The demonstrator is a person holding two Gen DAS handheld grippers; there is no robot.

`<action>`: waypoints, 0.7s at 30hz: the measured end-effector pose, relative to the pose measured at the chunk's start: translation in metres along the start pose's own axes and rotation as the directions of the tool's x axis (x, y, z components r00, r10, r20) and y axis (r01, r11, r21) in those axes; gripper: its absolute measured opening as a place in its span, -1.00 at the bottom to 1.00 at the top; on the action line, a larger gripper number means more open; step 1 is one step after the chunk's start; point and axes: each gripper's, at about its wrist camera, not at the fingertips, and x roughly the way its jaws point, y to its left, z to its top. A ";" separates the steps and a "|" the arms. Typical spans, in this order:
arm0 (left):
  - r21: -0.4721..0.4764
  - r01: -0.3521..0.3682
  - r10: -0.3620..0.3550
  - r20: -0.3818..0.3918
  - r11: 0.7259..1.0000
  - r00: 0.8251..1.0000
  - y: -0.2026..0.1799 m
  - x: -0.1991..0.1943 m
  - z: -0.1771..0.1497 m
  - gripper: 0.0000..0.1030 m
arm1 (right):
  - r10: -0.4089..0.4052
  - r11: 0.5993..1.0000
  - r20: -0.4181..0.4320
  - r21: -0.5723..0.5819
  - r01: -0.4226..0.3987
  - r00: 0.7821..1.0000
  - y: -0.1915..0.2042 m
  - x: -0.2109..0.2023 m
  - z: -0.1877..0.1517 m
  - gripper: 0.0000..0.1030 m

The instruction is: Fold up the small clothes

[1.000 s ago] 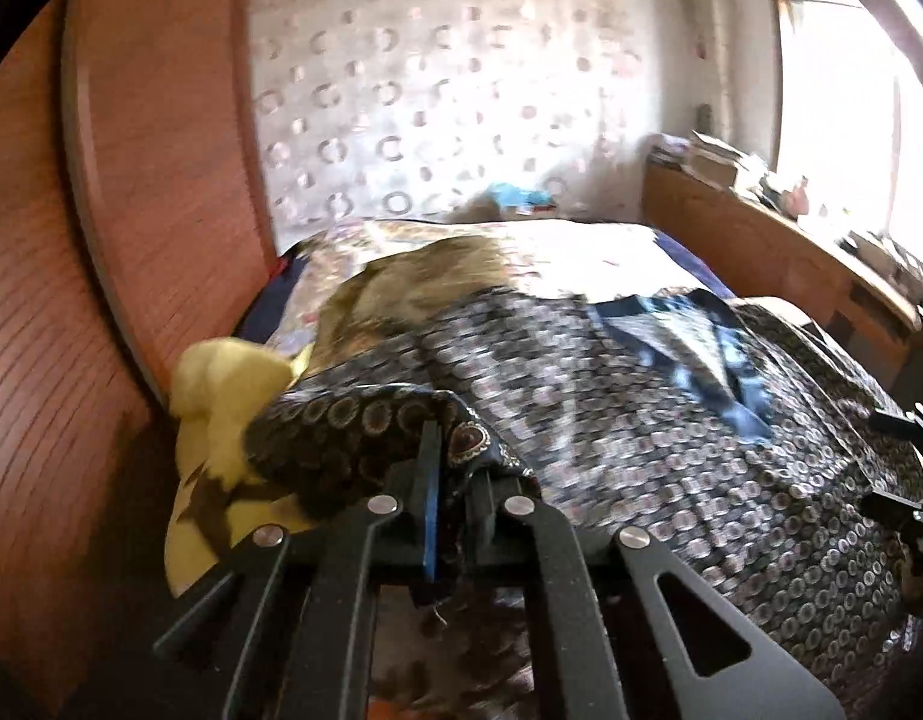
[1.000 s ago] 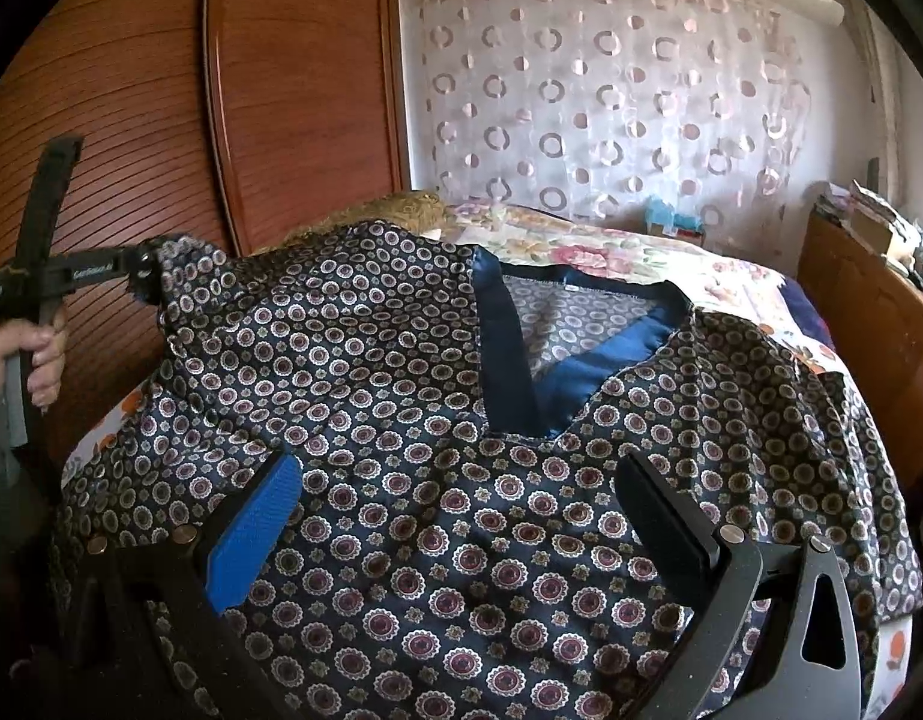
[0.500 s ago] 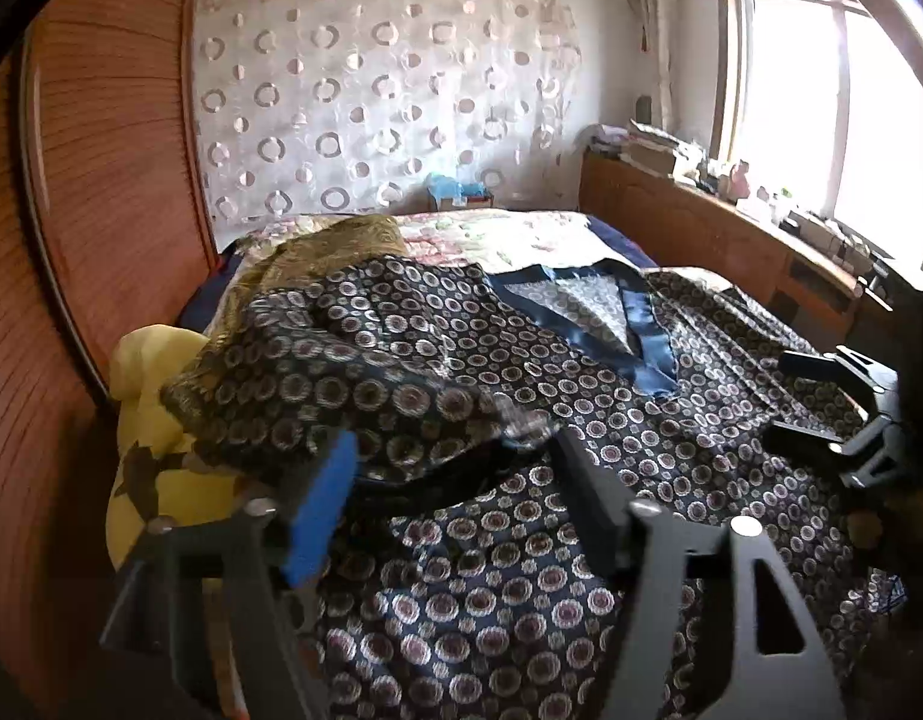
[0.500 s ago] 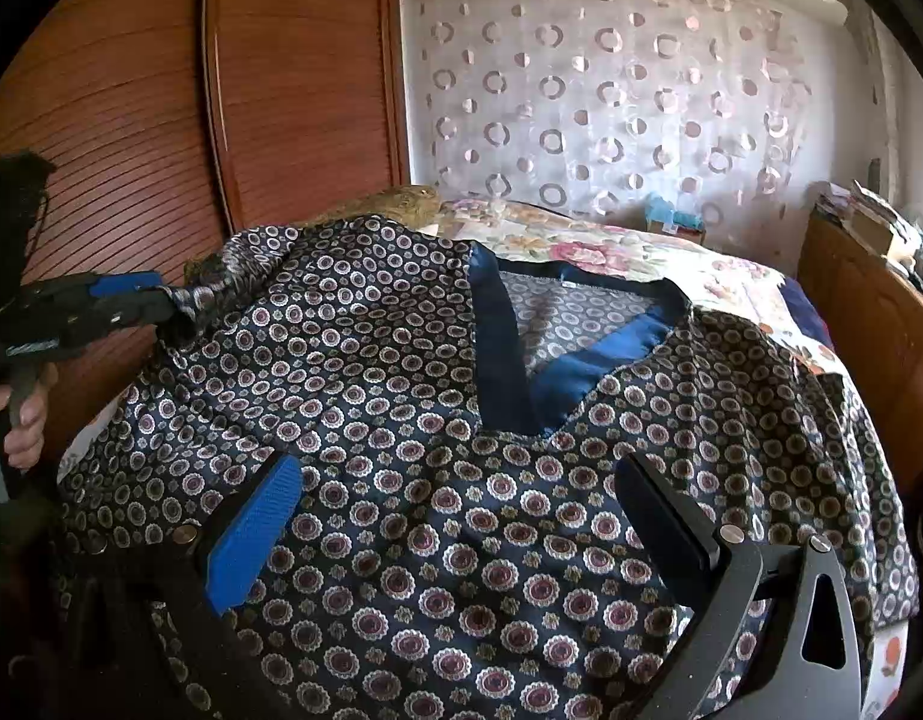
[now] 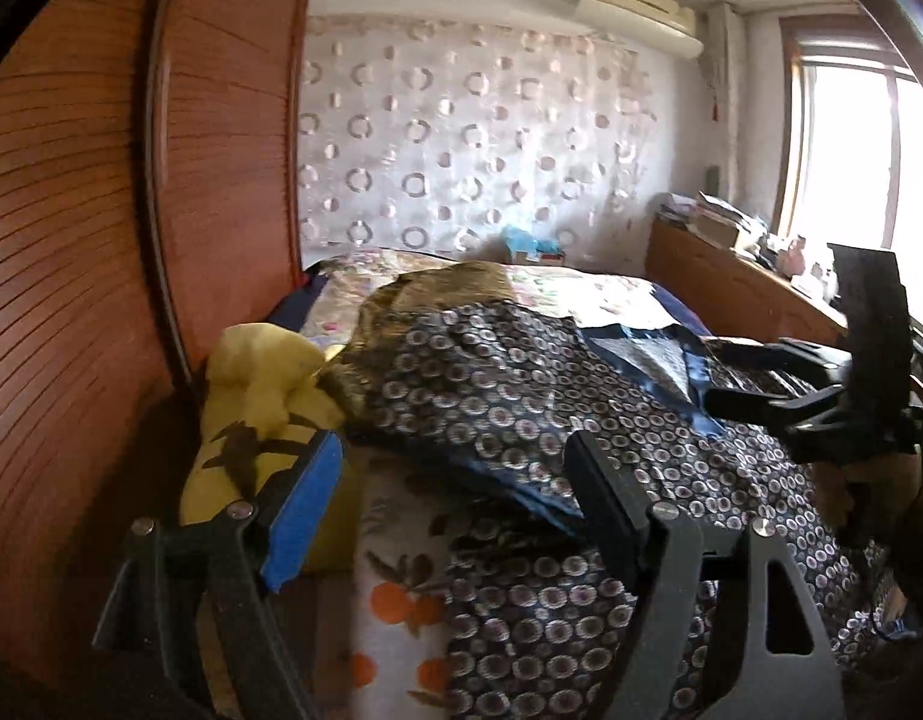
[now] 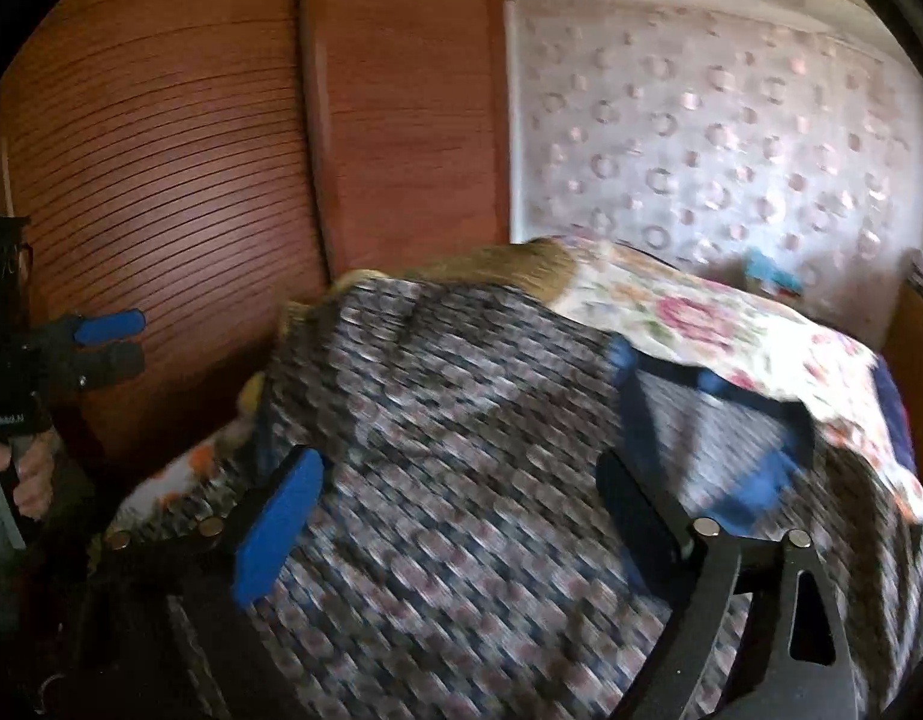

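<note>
On the bed (image 5: 611, 294), under a floral bedspread (image 6: 701, 324), the dark patterned top (image 5: 521, 396) lies spread over most of the surface, blue V-neck trim (image 5: 689, 360) facing up toward the far end. Its left sleeve side is folded in over the body, blue lining edge showing along the fold near the left camera. The right wrist view is motion-blurred, so the pattern smears there, but the garment (image 6: 461, 480) fills the lower frame and the neckline sits to the right.

Wooden wardrobe doors (image 5: 101, 240) run along the left side of the bed. Circle-print curtain (image 5: 461, 150) covers the far wall, air conditioner (image 5: 635, 12) above it, bright window (image 5: 851, 150) to the right over a wooden sideboard (image 5: 731, 282) with clutter.

Yellow plush toy (image 5: 257, 396) sits between wardrobe and bed, just beside the folded sleeve. An olive-gold cloth (image 5: 455, 288) lies beyond the top's shoulder.

Left gripper (image 5: 455, 504): jaws spread wide, nothing between them, hovering above the bed edge and the folded part; seen also in the right view (image 6: 107, 342) off the bed, fingers parted, clear of the fabric. Right gripper (image 6: 461, 516): jaws wide apart, nothing pinched, over the top's middle; in the left view (image 5: 761, 378) it hangs over the neckline side.
</note>
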 end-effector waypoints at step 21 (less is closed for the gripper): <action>-0.065 -0.056 0.055 -0.012 0.996 0.998 0.032 -0.002 -0.026 0.50 | 0.074 0.962 -0.265 -0.234 -0.138 0.961 0.097 0.155 0.024 -0.57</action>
